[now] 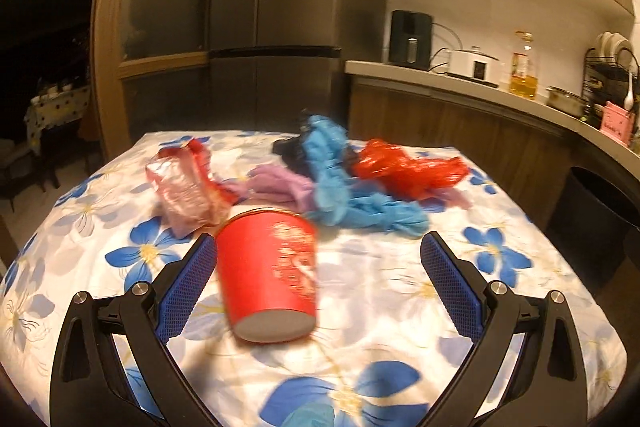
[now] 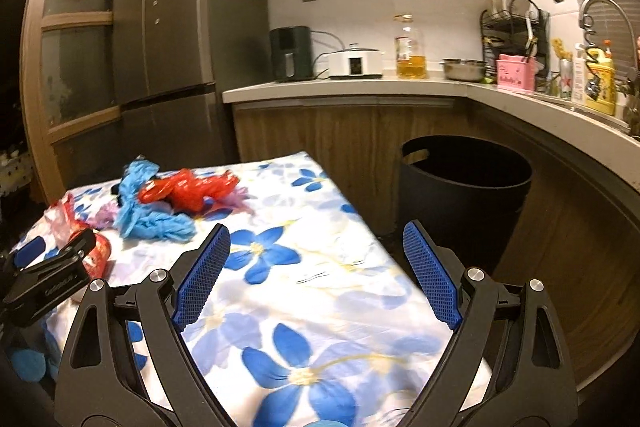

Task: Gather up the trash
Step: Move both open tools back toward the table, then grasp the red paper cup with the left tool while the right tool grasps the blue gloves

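A red paper cup (image 1: pixel 269 273) lies tipped on the flowered tablecloth (image 1: pixel 392 311), its base toward me, between the fingers of my open left gripper (image 1: pixel 318 247) and against the left pad (image 1: pixel 188 287). Behind it lie a pink wrapper (image 1: pixel 182 187), a purple bag (image 1: pixel 280 185), a blue bag (image 1: pixel 340 183) and a red bag (image 1: pixel 404 165). My right gripper (image 2: pixel 316 239) is open and empty over the table's right part. In the right wrist view the left gripper (image 2: pixel 52 275) shows at far left by the cup (image 2: pixel 98 257). A black bin (image 2: pixel 464 187) stands right of the table.
A kitchen counter (image 2: pixel 344 89) runs behind and to the right, with an air fryer (image 2: pixel 290 53), a cooker, an oil bottle (image 2: pixel 409 47) and a dish rack. A tall fridge (image 2: pixel 176 19) stands behind the table. The bin's edge also shows in the left wrist view (image 1: pixel 600 207).
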### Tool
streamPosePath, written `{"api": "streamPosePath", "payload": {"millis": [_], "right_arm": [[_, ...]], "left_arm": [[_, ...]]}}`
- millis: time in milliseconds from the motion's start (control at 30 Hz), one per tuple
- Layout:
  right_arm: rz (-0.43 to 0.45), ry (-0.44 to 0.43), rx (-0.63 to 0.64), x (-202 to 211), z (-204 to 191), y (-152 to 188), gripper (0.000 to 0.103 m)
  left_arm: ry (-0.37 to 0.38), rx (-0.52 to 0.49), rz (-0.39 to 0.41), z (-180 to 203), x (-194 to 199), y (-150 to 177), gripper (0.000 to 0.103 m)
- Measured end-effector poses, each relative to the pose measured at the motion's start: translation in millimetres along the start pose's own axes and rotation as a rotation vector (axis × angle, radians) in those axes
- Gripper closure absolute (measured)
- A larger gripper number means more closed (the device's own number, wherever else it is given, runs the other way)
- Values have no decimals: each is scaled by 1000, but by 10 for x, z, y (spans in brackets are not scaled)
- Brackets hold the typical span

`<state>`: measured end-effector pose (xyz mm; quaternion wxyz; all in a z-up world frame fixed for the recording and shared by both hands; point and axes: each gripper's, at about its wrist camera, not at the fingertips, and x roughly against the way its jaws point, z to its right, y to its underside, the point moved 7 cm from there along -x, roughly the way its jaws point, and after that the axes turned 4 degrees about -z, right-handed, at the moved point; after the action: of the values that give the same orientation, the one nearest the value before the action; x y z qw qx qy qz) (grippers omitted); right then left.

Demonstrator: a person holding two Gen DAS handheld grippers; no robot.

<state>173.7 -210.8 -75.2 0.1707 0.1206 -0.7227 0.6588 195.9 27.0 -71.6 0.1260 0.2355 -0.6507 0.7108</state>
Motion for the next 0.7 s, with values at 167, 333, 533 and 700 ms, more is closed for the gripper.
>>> {"api": "streamPosePath", "payload": {"millis": [167,333,533,700], "right_arm": [[-11,-53,35,-175,-285,39,16],[-24,-109,56,-391,-571,42,16],[-33,-155,97,-646,-893,0,16],[-50,-193,117,-855,-1098,-25,16]], "left_arm": [[-9,8,-48,-96,-200,24,6],[24,46,-130,-167,-384,111,11],[45,88,-210,-243,-548,214,31],[69,106,-200,-279,-536,230,36]]}}
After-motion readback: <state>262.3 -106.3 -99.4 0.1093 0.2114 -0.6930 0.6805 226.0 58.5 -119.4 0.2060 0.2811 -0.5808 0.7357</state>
